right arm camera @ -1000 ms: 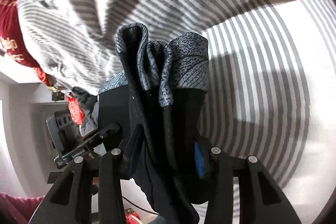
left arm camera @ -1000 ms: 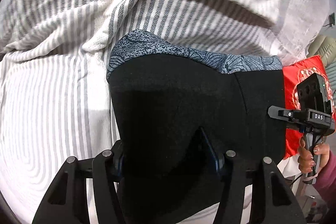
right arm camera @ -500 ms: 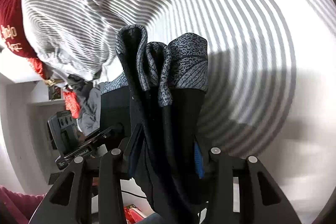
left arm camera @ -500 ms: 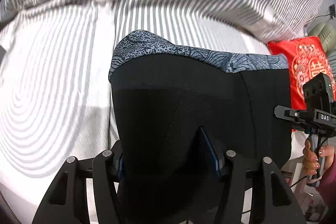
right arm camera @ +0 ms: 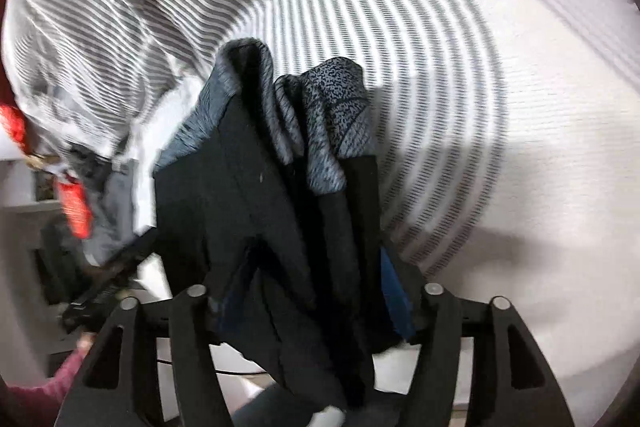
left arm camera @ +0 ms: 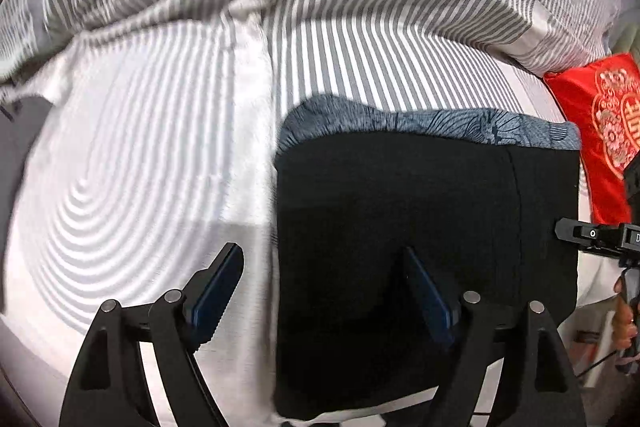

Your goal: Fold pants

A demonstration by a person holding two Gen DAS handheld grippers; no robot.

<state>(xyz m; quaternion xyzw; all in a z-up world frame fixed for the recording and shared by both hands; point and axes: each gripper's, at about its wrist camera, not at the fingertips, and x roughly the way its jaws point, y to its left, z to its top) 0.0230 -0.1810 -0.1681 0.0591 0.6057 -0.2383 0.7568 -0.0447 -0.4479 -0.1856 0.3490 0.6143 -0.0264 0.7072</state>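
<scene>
Left gripper (left arm camera: 320, 287) spread, releasing black pants with grey patterned waistband (left arm camera: 420, 219); right gripper (right arm camera: 316, 287) pinching bunched fabric (right arm camera: 320, 187) – holding it over the bed

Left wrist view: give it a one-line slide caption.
Left gripper open beside black pants over a striped bedsheet.

Pants (left arm camera: 420, 227) over bedsheet (left arm camera: 140, 167), cushion (left arm camera: 600, 131) right
</scene>
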